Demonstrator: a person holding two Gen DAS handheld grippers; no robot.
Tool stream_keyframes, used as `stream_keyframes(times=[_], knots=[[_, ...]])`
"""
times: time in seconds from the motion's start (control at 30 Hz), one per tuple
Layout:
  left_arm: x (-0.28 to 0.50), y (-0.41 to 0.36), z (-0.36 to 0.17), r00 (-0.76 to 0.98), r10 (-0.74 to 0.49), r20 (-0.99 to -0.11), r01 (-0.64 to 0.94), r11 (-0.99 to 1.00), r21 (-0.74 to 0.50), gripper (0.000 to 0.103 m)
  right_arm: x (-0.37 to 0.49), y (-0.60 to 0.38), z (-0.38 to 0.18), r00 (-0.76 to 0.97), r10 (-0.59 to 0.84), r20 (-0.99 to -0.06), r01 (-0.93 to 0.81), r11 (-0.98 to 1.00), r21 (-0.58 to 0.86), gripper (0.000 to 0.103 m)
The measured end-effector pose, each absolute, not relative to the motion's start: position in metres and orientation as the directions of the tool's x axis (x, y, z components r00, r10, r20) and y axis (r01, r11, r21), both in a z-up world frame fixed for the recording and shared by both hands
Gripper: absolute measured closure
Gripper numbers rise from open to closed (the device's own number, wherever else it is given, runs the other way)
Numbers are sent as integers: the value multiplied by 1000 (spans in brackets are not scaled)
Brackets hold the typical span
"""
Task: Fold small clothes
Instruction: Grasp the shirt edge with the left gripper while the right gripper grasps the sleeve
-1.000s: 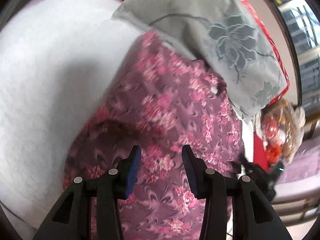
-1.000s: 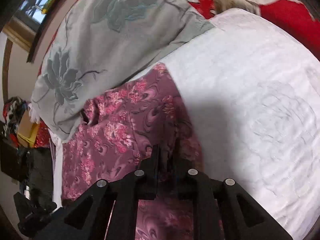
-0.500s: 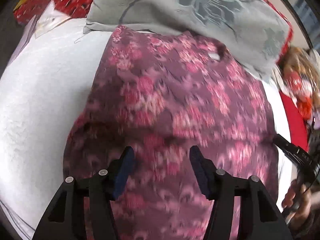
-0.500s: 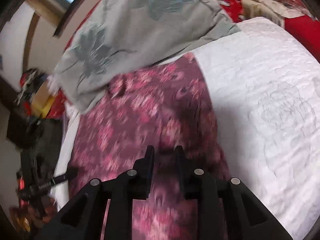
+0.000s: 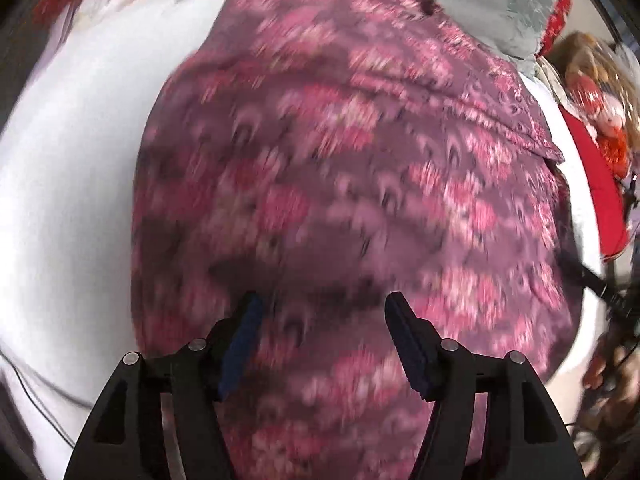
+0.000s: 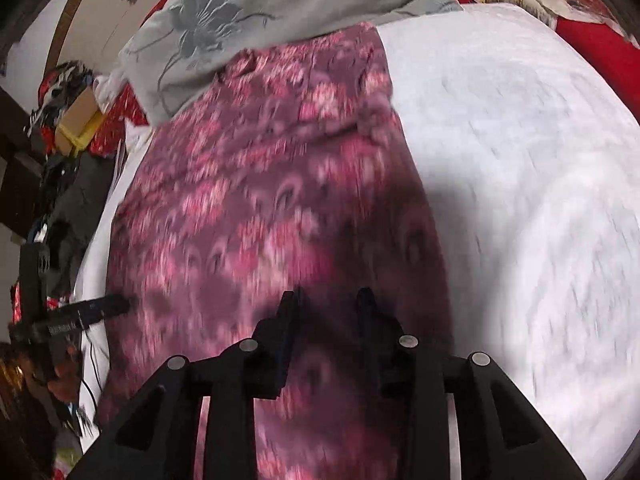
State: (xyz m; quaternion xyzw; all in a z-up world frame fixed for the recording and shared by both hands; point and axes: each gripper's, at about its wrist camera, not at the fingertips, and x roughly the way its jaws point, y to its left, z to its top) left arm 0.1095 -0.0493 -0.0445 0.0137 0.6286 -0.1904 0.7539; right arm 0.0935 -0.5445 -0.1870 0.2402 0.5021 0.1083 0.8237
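Step, by judgement: between folds, both grippers free above floral garment point(image 5: 360, 184), which lies flat on white quilt point(image 5: 80, 168), top edge under grey pillow point(image 6: 248, 24).

Left gripper point(image 5: 320, 312): fingers wide, just opening, nothing between.

Right gripper point(image 6: 326, 304): narrow gap, just opening, nothing gripped.

Next: pick 1 edge each, pinch, fold over.

Containers: none visible.

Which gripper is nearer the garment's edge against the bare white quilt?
Right. The right gripper hangs beside that edge of the floral garment; the left gripper hangs over the opposite side.

White quilted bed point(image 6: 520, 160), grey floral pillow point(image 6: 248, 20), red bedding point(image 6: 592, 44) behind.
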Motion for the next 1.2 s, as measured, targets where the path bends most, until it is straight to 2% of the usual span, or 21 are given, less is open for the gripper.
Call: stream_keyframes(times=[0.27,0.4,0.57,0.77,0.9,0.97,1.03,1.07,1.2], knots=[[80,27,-28,83,-358,-930,183,923,-339,47,19,-563,-189,495,480,-724,124,786,606,71],[59,80,-17,89,-357,-930,139,929,-343,47,-22,-586,-188,525,455,-719,159,778,608,58],[23,118,-21,60,-369,-927,102,927,-362,47,-64,-609,-219,473,480,-739,245,734,633,57],[8,132,-34,-4,-405,-914,65,912,-404,46,-76,-600,-263,461,602,-652,274,602,750,57],[10,125,-39,-22,-422,-907,63,904,-422,47,-64,-589,-273,447,648,-617,231,583,779,56],[9,115,-42,-22,-424,-905,78,902,-425,54,-62,-587,-272,439,677,-591,207,564,799,60],[8,109,-38,12,-377,-926,120,920,-372,90,-62,-584,-266,429,700,-571,156,565,810,90],[8,107,-35,19,-384,-923,132,916,-378,96,-62,-581,-261,422,707,-568,124,576,808,97],[10,112,-16,22,-520,-854,97,851,-516,99,-66,-573,-230,438,726,-530,1,590,808,98]])
